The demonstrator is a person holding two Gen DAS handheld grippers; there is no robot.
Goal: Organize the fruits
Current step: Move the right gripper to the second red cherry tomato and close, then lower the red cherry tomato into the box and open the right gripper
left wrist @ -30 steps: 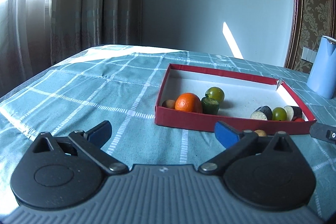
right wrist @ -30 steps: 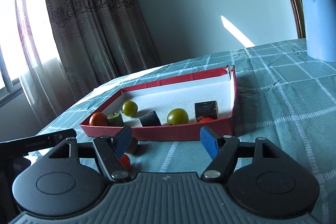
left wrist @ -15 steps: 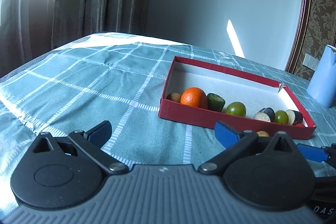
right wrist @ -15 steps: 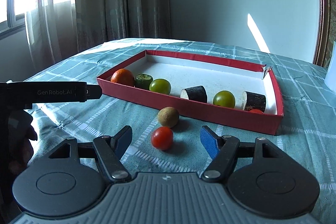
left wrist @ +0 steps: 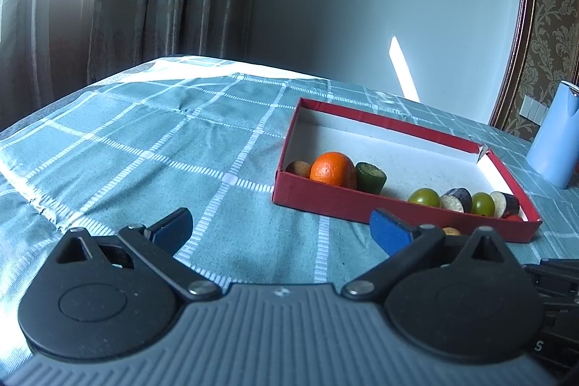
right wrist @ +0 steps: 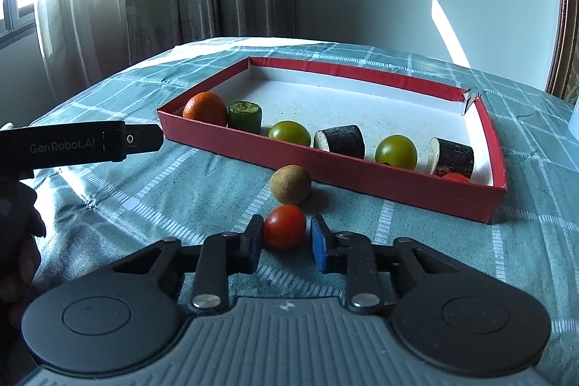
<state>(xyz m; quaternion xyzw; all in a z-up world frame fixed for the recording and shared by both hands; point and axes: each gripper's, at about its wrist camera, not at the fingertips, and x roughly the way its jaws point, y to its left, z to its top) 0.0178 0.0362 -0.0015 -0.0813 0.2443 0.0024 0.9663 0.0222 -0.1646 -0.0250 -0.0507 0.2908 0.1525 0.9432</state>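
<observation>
A red tomato [right wrist: 284, 227] lies on the checked cloth in front of the red tray [right wrist: 325, 165]. My right gripper [right wrist: 286, 232] has its jaws closing on the tomato, one blue pad at each side, and is shut on it. A round brown fruit [right wrist: 290, 185] rests just beyond, against the tray's front wall. In the tray are an orange [right wrist: 204, 107], a green cucumber piece [right wrist: 245, 115], two green tomatoes and dark eggplant pieces. My left gripper [left wrist: 282, 227] hovers open over bare cloth, left of the tray [left wrist: 362, 205], with nothing between its fingers.
A light blue kettle [left wrist: 557, 140] stands at the far right past the tray. One finger of the left gripper [right wrist: 94, 147] reaches in from the left of the right wrist view. Curtains and a wall lie behind the table.
The right gripper swung round to face the tray and its wide jaws closed around the red tomato. A green tomato in the tray rolled right. The left gripper stayed about where it was.
</observation>
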